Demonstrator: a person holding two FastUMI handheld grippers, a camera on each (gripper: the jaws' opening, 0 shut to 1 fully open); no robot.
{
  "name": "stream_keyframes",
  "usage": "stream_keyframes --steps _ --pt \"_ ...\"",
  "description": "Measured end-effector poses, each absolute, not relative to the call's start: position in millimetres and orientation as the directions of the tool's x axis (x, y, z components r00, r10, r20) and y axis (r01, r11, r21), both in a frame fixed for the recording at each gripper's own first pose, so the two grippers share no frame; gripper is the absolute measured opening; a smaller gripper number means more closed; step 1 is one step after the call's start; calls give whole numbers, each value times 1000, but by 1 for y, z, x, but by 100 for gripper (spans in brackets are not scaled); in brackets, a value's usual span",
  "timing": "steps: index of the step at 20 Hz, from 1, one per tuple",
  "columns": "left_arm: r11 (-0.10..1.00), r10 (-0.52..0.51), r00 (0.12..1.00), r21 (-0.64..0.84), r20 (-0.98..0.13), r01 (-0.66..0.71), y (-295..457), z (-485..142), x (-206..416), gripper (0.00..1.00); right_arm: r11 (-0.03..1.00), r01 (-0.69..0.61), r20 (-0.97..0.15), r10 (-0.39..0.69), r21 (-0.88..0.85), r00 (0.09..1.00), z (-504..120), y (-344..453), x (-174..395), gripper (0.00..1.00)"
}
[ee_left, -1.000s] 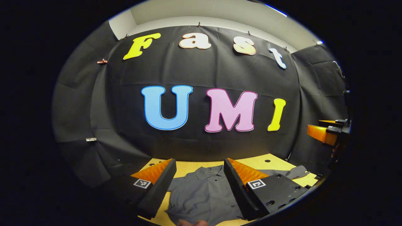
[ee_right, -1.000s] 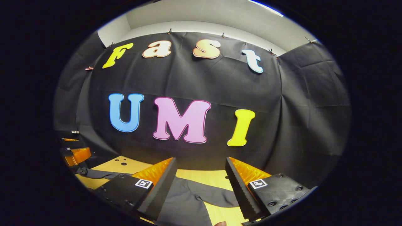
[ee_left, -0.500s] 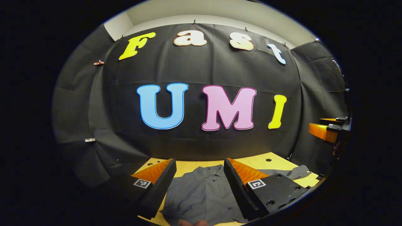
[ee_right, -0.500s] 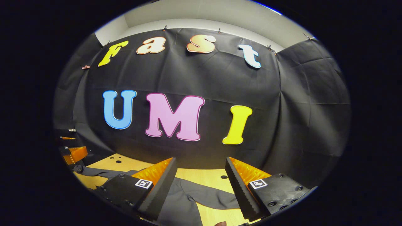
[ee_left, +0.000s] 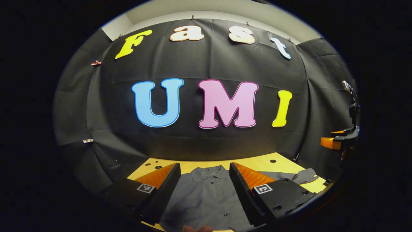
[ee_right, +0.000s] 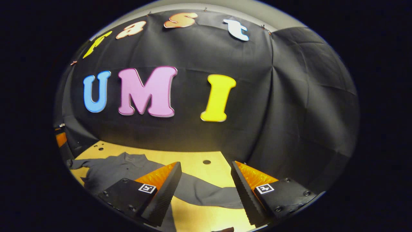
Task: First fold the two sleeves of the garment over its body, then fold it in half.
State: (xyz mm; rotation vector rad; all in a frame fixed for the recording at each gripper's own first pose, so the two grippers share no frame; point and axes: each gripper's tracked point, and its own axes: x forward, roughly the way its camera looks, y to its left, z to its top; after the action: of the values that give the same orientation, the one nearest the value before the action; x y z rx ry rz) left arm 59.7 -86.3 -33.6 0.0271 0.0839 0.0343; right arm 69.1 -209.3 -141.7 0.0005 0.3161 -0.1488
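A: Start nearest in the left gripper view; what lies at the left claw (ee_left: 203,180)?

B: Its two fingers stand spread wide with nothing between them but air; through the gap, and below it, the grey shirt (ee_left: 206,199) lies flat on the wooden tabletop (ee_left: 257,161); the buttoned front runs up the middle of the gap and the collar (ee_left: 207,172) sits just beyond the fingertips. The claw looks to hang above the cloth rather than touch it, though from this angle I cannot be sure.

A: And farther off?

B: One sleeve (ee_left: 301,176) stretches out to the right, unfolded, its crumpled cuff near the tabletop's right edge; beyond it, at the rim of the view, the right claw (ee_left: 334,141) hangs in the air, well above that sleeve.

A: Now the right gripper view, near first.

B: The right claw (ee_right: 206,180) is likewise spread, gripping nothing; a sleeve (ee_right: 209,195) crosses the gap between its fingers, lying on the tabletop (ee_right: 193,158) beneath them; the shirt's (ee_right: 122,170) body and collar lie off to the left, behind the left-hand finger; the other sleeve (ee_right: 77,163) reaches toward the far left edge; both sleeves are still laid out sideways, neither folded over the body.
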Motion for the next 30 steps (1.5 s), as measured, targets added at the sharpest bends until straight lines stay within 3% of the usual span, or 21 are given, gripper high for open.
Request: stream_keyframes --steps 13,21,23,26,27,30 --pt "981 196 950 46 -242 -191 -105 -77 45 94 980 201 -669 -160 -17 726 -406 -334 104 96" --pt "965 261 931 90 -255 -246 -104 -76 37 94 976 215 -749 -114 38 653 -465 -340 106 96" --pt "963 266 932 99 -247 -249 -104 -74 36 94 972 226 -741 -109 60 663 -464 -338 107 90" --pt "966 259 933 89 -250 -244 -99 -75 35 98 978 205 -740 -118 28 662 -466 -334 110 11" --pt "966 257 933 85 -251 -243 -96 -76 35 98 978 207 -746 -126 16 654 -464 -334 109 6" --pt "970 242 939 88 -246 -227 -81 -77 36 98 975 222 -714 -142 19 686 -443 -332 108 5"
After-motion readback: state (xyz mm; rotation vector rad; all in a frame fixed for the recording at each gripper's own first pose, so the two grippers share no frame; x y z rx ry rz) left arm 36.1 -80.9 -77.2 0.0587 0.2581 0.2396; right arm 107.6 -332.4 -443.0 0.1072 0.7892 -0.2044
